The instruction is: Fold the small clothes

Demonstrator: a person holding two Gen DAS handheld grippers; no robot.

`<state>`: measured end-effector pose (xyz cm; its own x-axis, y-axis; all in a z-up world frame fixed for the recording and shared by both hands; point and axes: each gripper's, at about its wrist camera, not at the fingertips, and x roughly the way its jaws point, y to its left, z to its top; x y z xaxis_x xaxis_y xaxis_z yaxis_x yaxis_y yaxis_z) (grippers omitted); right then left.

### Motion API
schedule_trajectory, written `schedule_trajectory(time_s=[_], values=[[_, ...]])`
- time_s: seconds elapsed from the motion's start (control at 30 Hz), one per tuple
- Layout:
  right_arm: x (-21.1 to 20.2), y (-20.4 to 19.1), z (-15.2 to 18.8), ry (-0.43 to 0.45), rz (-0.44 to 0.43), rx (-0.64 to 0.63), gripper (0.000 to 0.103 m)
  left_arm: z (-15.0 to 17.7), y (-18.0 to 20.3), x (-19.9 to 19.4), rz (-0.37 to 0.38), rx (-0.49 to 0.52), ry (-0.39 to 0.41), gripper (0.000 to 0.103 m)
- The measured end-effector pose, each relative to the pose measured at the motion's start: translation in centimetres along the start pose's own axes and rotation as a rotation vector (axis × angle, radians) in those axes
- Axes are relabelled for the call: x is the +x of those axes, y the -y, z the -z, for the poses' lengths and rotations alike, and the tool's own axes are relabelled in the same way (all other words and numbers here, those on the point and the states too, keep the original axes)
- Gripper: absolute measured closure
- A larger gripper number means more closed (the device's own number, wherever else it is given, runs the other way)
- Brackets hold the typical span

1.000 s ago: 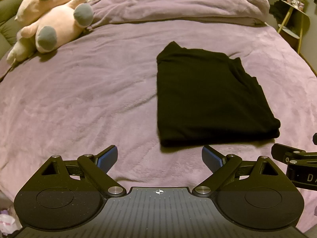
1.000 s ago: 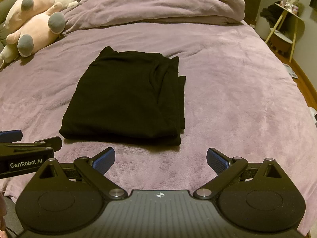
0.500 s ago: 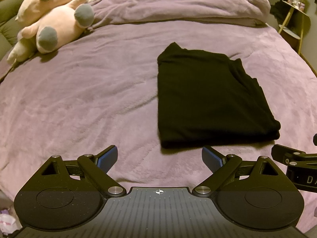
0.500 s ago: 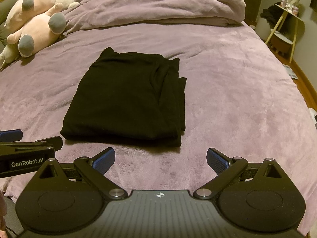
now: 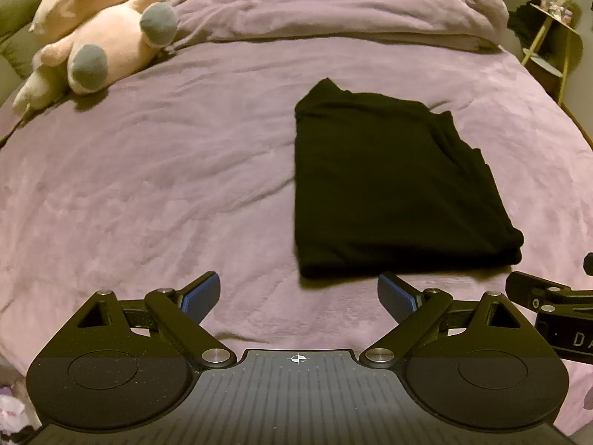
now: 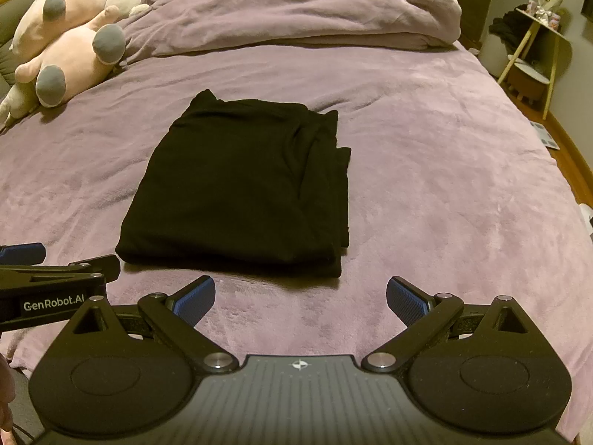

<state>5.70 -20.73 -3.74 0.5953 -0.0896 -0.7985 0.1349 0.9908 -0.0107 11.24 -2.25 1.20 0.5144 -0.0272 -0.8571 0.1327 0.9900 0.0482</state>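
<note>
Folded black garment [image 5: 393, 189] lies flat on the bed [image 5: 166, 170]. Left hand-held gripper [image 5: 298, 296] and right hand-held gripper [image 6: 300, 296] both stand apart, empty, at its 6 o'clock edge.

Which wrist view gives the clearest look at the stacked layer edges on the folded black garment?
The right wrist view: the black garment lies near centre, its layered edges along the right side plainly separated. The left wrist view shows the same garment pushed right of centre, those edges slanting away and blurrier.
</note>
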Motion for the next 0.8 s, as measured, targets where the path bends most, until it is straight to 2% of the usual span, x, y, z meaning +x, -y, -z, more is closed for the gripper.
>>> schedule_trajectory(time_s=[0.3,0.6,0.8], values=[[-0.03,-0.04,-0.15,-0.003,0.004,0.004,0.004,0.18,-0.44,0.15,0.026,-0.012,-0.003,0.007],[0.08,-0.11,-0.14,-0.009,0.009,0.008,0.004,0.38,-0.01,0.29,-0.015,0.018,-0.005,0.007],[0.00,-0.14,-0.08,-0.007,0.010,0.011,0.004,0.46,0.03,-0.01,0.005,0.027,0.001,0.007]])
